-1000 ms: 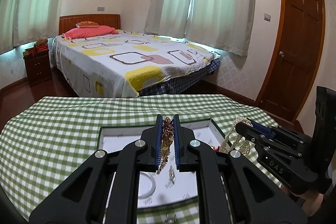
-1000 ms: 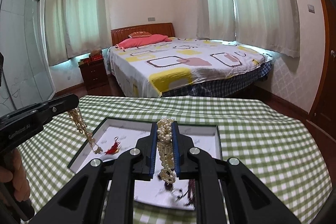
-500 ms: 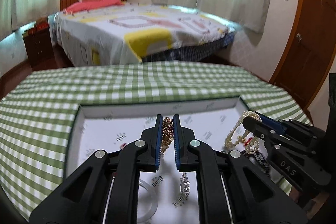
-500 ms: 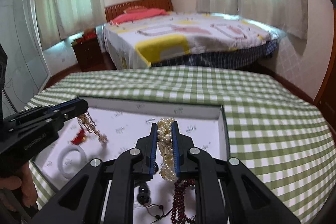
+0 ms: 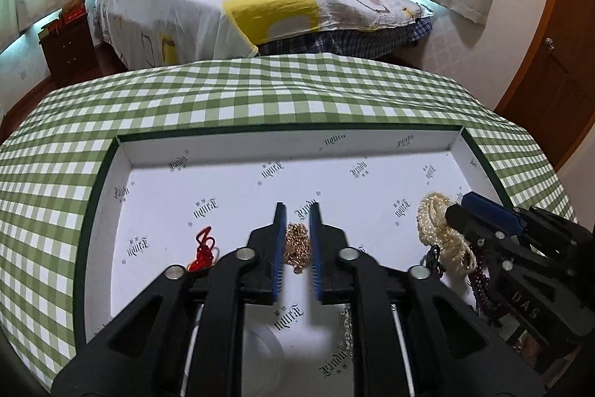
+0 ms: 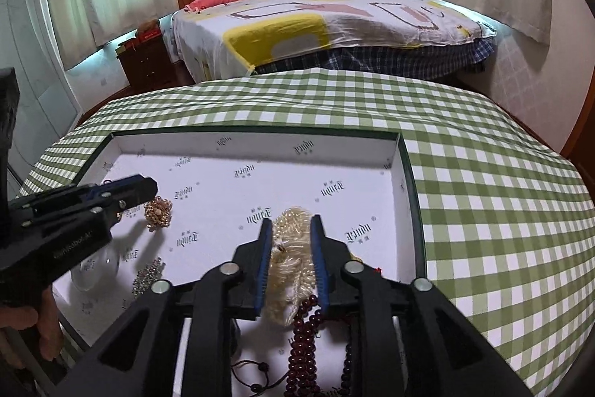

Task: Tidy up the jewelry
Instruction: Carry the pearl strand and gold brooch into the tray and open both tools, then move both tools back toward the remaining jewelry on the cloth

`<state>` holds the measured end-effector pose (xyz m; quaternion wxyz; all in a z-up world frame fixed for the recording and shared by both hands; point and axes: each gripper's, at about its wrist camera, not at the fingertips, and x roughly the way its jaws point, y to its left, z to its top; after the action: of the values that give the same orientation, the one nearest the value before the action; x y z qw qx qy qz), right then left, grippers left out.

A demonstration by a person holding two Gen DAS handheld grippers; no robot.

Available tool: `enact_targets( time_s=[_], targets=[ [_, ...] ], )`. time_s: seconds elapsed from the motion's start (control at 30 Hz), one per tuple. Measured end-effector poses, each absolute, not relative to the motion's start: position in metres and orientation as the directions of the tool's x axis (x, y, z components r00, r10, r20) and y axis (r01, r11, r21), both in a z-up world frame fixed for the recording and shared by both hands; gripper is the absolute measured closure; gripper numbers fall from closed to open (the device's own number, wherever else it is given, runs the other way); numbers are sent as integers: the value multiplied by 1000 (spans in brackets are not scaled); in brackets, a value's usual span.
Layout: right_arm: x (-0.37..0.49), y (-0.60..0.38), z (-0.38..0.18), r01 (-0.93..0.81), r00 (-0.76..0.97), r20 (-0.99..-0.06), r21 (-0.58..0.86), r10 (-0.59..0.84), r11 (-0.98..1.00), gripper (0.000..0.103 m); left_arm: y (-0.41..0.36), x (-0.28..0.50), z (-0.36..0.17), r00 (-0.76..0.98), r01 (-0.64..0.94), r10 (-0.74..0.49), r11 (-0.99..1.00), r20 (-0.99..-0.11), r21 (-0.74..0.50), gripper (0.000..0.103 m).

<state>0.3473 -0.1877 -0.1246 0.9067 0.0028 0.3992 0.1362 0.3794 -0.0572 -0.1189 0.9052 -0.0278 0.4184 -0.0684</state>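
Gold chain necklace (image 5: 296, 244) sits piled on the white box tray (image 5: 372, 151) floor, left gripper (image 5: 296, 240) jaws just parted, pads clear. Right gripper (image 6: 288, 250) likewise easing off the cream pearl strand (image 6: 292, 248). Open fully, lift straight up to avoid snagging.

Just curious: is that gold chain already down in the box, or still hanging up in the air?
In the box. The gold chain lies bunched on the box's white floor.
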Motion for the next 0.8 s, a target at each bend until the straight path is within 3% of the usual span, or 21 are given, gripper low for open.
enact_targets(
  time_s=[0.07,0.2,0.27,0.37,0.8],
  targets=[
    [347,-189,-125,-239,647,-722,115,247,964,75,-58,379,-118,642,104,-145,989,-753,-102,78],
    [342,-190,-121,-234,660,-710,114,243,966,72,-57,374,-115,650,104,-137,990,-747,-91,73],
    [340,-191,-118,-233,669,-703,111,242,966,70,-55,369,-112,657,100,-139,990,-741,-98,64],
    [333,-192,-112,-232,685,-688,103,237,967,63,-52,359,-104,677,99,-144,990,-722,-104,60],
    [300,-195,-89,-221,736,-642,73,215,973,60,-46,300,-62,771,85,-111,994,-627,-73,44]
  ],
)
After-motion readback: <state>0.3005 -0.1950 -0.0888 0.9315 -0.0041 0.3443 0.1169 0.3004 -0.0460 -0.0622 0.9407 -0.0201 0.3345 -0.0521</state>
